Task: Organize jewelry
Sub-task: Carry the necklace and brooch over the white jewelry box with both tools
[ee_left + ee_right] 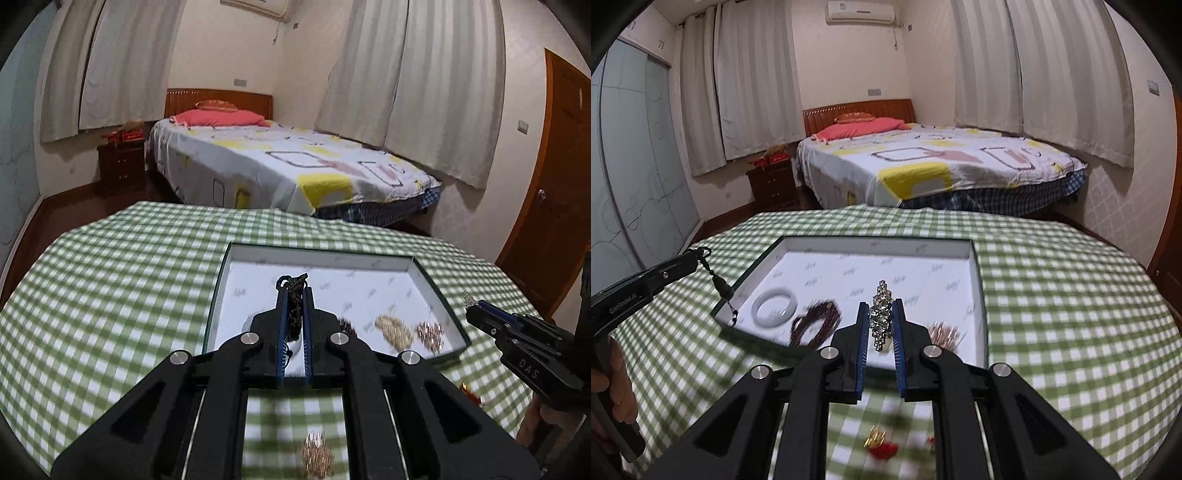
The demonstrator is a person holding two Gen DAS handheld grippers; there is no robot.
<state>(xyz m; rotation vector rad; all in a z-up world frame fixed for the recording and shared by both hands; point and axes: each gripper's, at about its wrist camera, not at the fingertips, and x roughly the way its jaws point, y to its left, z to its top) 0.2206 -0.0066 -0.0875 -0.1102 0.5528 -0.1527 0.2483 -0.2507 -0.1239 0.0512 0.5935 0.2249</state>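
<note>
A shallow white tray (317, 258) (879, 246) with a dark rim lies on the green checked table. In it are a white bangle (774, 305), a dark red bead bracelet (816, 321), a gold chain pile (393, 326) and a rose-gold bead piece (430, 332) (943, 330). My left gripper (294, 291) is shut on a dark cord necklace (294, 306) above the tray; its pendant (722, 290) hangs over the tray's left rim. My right gripper (881, 306) is shut on a rhinestone hair clip (881, 319) over the tray's front edge.
On the cloth near me lie a rose-gold bead piece (317, 456) and a red and gold ornament (881, 445). A bed (280, 166) stands beyond the table, a nightstand (120, 166) to its left, a wooden door (554, 192) at right.
</note>
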